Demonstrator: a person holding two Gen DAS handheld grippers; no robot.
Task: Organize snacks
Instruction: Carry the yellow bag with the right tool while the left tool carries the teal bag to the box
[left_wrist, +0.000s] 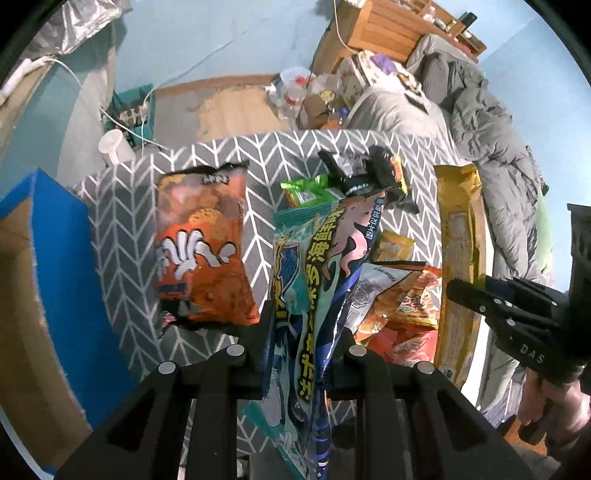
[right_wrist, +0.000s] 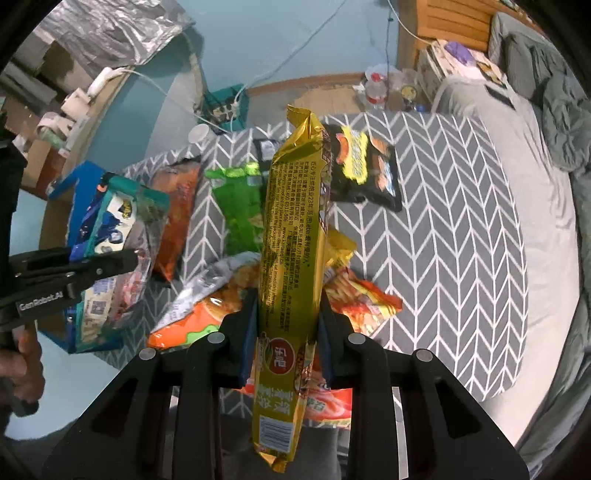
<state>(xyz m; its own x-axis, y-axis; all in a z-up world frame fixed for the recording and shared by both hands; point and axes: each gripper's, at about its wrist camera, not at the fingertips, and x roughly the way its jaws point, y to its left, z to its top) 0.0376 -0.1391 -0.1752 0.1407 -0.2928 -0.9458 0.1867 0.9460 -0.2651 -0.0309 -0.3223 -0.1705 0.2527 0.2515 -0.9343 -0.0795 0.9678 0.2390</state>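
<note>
Gold foil packet (right_wrist: 291, 236) sat clamped in your right gripper (right_wrist: 284, 325); your left gripper (left_wrist: 303, 332), marked "GenRobot.AI", pinched the teal seafood-flavour snack bag (left_wrist: 314, 266).

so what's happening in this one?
A person is sorting snack packets spread on a grey chevron cloth, with a tool in each hand. The left tool is shut on a teal seafood-snack bag; the right tool is shut on a long gold packet. Both packets are held clear of the cloth. An orange bag, a green packet, a black packet and others lie loose on the cloth. An open blue cardboard box stands at the left.
</note>
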